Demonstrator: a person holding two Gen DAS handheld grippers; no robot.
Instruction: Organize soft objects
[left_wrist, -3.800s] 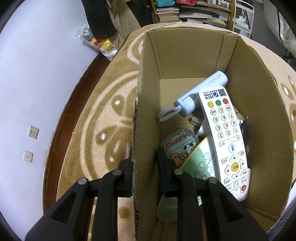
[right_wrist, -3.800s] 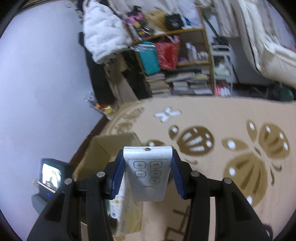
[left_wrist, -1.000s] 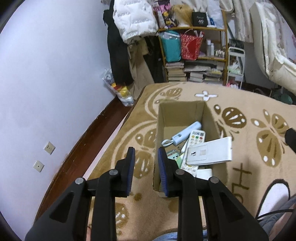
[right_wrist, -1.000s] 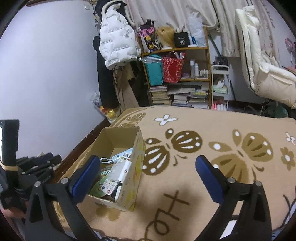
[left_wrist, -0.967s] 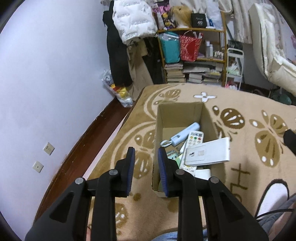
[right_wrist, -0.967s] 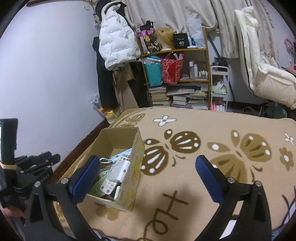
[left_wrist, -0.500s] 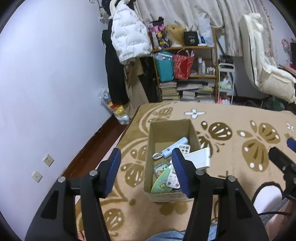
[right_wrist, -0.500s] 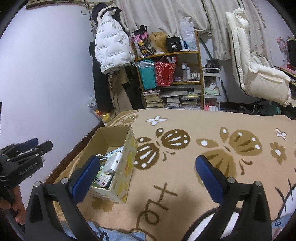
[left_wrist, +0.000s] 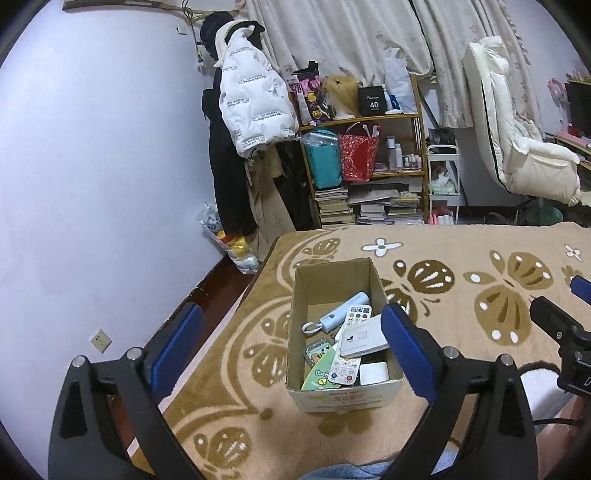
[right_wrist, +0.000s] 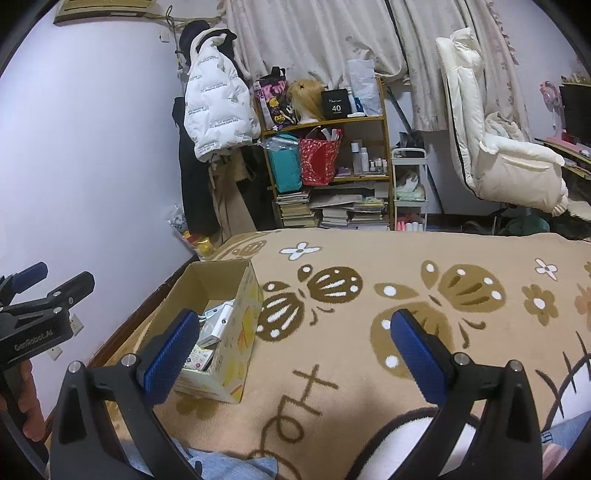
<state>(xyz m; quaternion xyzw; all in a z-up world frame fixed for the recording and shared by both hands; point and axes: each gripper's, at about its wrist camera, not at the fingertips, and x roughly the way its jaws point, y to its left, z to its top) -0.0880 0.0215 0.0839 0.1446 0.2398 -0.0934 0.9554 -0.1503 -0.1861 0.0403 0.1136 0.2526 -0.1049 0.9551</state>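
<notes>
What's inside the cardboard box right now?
In the cardboard box: a pale blue device with a loop, a white remote, a flat white unit lying over it, a green card. Anything beneath is covered.

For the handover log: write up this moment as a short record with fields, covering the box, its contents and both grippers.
surface: patterned blanket
container: open cardboard box, upright on the blanket
contents: white remote, pale blue device with loop, white flat device lying on top, green cartoon card
left gripper: jaws have just been opening, wide now, nothing between them, held back from the box
right gripper: open, empty, above the blanket beside the box
</notes>
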